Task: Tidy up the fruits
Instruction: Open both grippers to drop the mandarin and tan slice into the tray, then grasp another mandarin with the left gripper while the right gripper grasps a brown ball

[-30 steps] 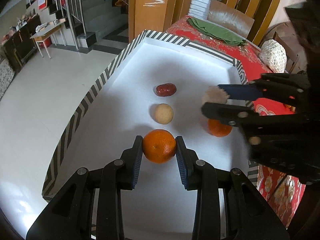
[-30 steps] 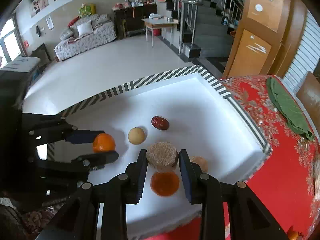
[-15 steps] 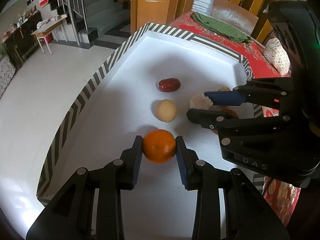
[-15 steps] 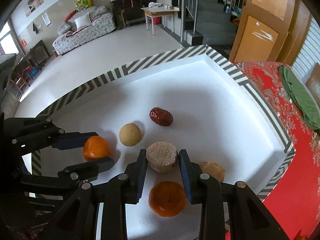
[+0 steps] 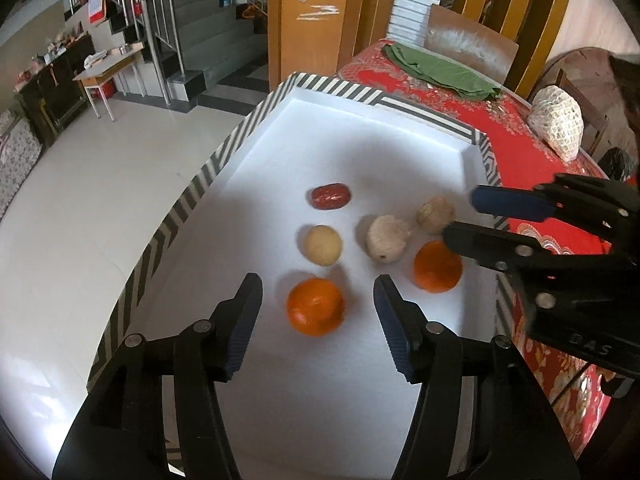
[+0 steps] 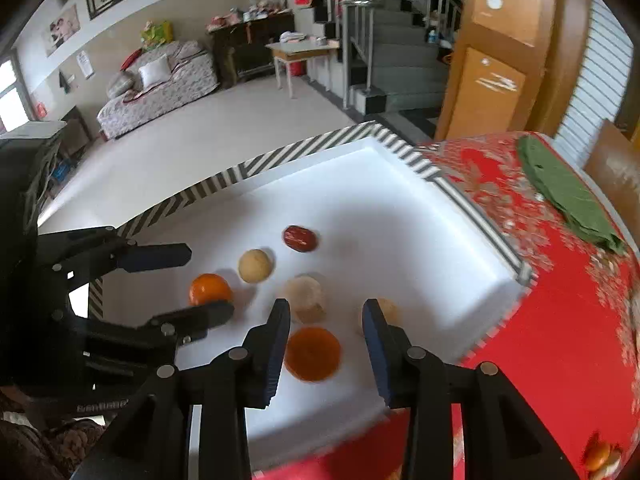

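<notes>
Six fruits lie in two rows of three on the white tray [image 5: 248,136] atop the red tabletop [image 5: 516,136]. The left gripper [image 5: 318,330] stands wide open around an orange [image 5: 316,306], gripping nothing; the right gripper [image 6: 326,338], equally spread and empty, hovers over the second orange [image 6: 312,354], apparently so each row ends alike.

On the white tray [image 5: 360,152] lie six fruits: two oranges, one [image 5: 316,306] and another [image 5: 437,266], one red date [image 5: 330,196], one round pale yellow fruit [image 5: 322,245], one whitish fuzzy fruit [image 5: 387,238] and one small brownish fruit [image 5: 435,214].
</notes>
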`<act>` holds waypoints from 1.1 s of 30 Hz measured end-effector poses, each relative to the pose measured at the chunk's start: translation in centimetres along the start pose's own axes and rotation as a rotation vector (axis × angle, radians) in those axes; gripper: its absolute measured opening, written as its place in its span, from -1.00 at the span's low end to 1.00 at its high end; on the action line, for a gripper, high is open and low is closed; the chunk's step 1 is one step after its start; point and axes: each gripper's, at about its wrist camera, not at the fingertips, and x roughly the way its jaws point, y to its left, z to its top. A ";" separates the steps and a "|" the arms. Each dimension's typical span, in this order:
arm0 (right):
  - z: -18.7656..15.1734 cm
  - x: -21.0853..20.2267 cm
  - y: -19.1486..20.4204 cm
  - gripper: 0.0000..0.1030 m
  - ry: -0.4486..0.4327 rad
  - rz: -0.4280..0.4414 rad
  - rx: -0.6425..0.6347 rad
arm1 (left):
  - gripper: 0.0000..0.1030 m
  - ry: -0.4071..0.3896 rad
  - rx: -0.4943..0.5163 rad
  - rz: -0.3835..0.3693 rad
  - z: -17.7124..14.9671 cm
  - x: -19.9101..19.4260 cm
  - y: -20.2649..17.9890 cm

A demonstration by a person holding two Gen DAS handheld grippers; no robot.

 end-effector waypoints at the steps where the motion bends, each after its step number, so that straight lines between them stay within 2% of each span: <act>1: -0.5 -0.6 -0.5 -0.29 -0.007 -0.009 0.011 | 0.13 -0.003 0.004 -0.002 0.1 -0.1 -0.3; 9: -4.4 -4.8 -3.8 -0.28 -0.046 -0.077 0.116 | 0.13 -0.030 0.056 -0.043 0.9 -0.8 -5.1; 23: -13.0 -11.0 -10.4 -0.26 -0.071 -0.195 0.314 | 0.13 -0.034 0.195 -0.143 1.7 -0.5 -16.2; 33: -17.5 -13.8 -14.3 -0.25 -0.092 -0.271 0.433 | 0.13 -0.036 0.243 -0.150 2.1 0.8 -22.0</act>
